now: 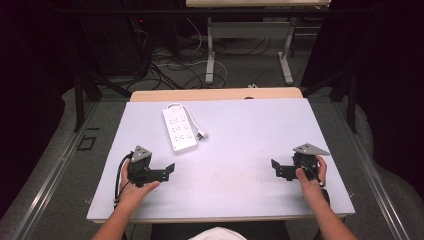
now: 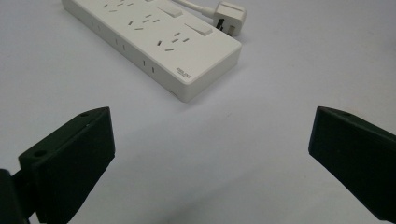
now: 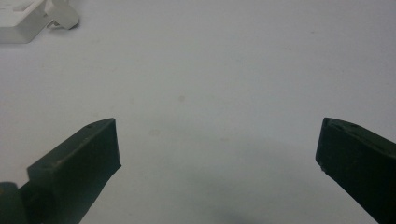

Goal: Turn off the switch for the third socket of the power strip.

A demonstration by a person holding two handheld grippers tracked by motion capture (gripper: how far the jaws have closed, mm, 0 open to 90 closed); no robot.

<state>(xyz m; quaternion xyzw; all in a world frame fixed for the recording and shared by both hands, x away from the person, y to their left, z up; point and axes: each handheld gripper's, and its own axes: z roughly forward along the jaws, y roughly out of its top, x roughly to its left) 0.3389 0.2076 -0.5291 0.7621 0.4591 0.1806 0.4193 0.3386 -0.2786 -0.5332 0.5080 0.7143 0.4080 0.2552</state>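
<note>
A white power strip (image 1: 179, 129) lies on the white table top (image 1: 240, 150), left of centre, with its cord and white plug (image 1: 201, 134) beside it. In the left gripper view the power strip (image 2: 154, 37) lies just ahead of the jaws, its plug (image 2: 229, 14) at the top. My left gripper (image 1: 167, 170) rests near the front left, open and empty (image 2: 210, 140). My right gripper (image 1: 276, 167) rests near the front right, open and empty (image 3: 217, 149). The right gripper view catches the strip's corner (image 3: 18, 23) and the plug (image 3: 63, 16) at top left.
The table's wooden far edge (image 1: 215, 94) shows behind the white top. Beyond it on the floor are cables (image 1: 175, 65) and the metal legs of another table (image 1: 210, 55). Dark frames stand at both sides.
</note>
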